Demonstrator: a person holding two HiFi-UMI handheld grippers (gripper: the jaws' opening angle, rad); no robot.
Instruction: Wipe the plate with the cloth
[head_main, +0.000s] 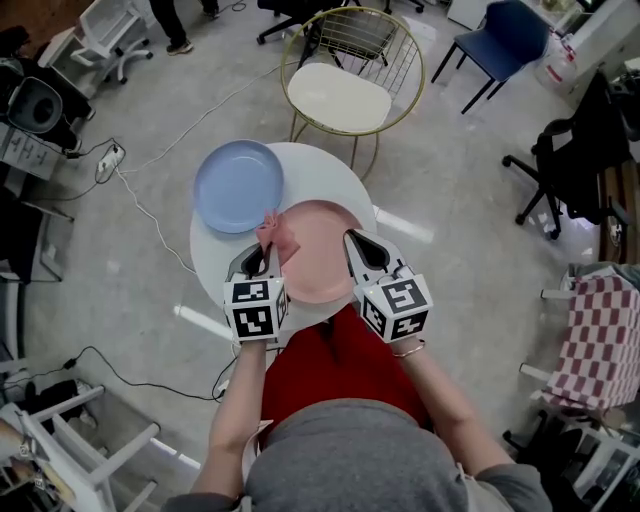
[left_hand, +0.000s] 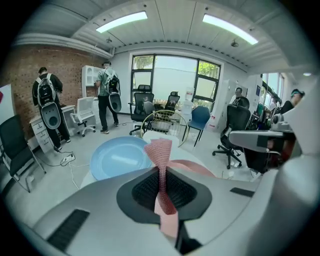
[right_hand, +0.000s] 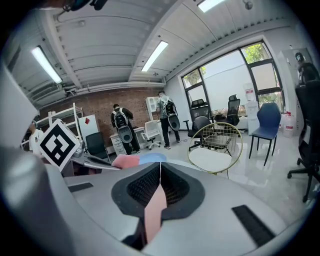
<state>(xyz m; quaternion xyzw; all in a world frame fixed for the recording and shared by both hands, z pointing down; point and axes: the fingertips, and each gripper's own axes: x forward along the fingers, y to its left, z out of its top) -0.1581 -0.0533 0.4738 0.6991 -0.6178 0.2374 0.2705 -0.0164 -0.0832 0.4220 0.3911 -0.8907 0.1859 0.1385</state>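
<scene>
Cloth and plate both gripped, wiping seemingly not yet begun.
My left gripper (head_main: 252, 262) jaws pinch the cloth (head_main: 275, 233) at the pink plate (head_main: 318, 255) left rim; my right gripper (head_main: 358, 246) jaws clamp its right edge.

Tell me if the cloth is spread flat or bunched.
Bunched: the left gripper is shut on the cloth, which stands crumpled by the pink plate.

bright, even daylight; fisheye edges
</scene>
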